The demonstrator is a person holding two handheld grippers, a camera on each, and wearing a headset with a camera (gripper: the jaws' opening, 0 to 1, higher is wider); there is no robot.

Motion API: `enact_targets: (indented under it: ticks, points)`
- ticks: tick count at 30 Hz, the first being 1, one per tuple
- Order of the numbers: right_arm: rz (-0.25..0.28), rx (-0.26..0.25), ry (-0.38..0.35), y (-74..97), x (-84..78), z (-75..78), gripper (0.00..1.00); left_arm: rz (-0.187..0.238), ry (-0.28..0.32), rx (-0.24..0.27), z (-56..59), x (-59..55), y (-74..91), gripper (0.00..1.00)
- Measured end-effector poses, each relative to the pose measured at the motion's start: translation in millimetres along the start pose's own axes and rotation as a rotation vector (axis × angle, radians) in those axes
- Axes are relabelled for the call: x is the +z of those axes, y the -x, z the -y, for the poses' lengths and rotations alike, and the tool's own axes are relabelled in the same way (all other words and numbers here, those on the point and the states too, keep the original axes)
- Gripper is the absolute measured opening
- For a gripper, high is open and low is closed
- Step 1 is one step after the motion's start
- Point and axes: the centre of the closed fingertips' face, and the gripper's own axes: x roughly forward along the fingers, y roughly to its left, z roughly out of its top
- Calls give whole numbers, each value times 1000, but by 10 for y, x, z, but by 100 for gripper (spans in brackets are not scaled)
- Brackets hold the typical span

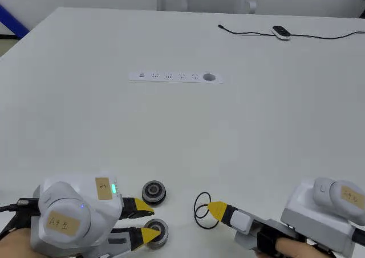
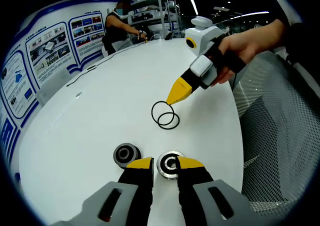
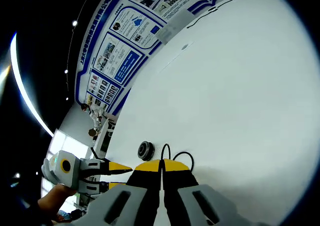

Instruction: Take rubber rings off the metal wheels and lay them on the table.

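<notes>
Rubber rings (image 2: 166,115): two thin black loops, overlapping, lying flat on the table (image 1: 182,132) to the right of the wheels, between my two grippers.
Right gripper (image 1: 217,210): held in my hand (image 2: 235,53), jaws pressed together with no gap between the yellow tips. The point is down at the table and touches the edge of the loops (whether it pinches one I cannot tell).
Left gripper (image 1: 146,219): low at the near-left of the table, jaws parted to a middling gap, tips pointing toward the rings.
Near wheel (image 2: 169,164): a metal wheel lying flat between my left tips. One tip touches its rim and the other stands a little off it (so not clamped, as far as I can see).
Second wheel (image 1: 154,192): flat on the table just beyond the left gripper's far tip, beside the near wheel but apart from it, and darker round the rim.
Middle of the table: a white power strip (image 1: 174,76) set flush in the top.
Far right: a black cable (image 1: 319,37) running across the table through a small remote-like unit.
</notes>
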Motion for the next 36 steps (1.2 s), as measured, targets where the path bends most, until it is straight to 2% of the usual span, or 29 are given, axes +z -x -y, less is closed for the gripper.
enact_targets:
  ticks: [8,11,14,22,32,36]
  points:
    - [-33,-63,-44,19,-125,173,2,-7,17,15,-31,-73,47,18]
    - [-41,-98,-59,39,-150,238,2,-7,20,19,-36,-76,63,18]
    - [-49,-109,-62,48,-168,266,2,-5,20,22,-35,-71,72,18]
    - [-80,-132,8,70,-212,260,8,-3,18,26,-29,-60,79,18]
    - [-90,-174,154,106,-144,292,11,-2,15,40,-73,-52,116,18]
    - [-67,-159,136,108,-89,272,12,-2,16,46,-117,-50,121,18]
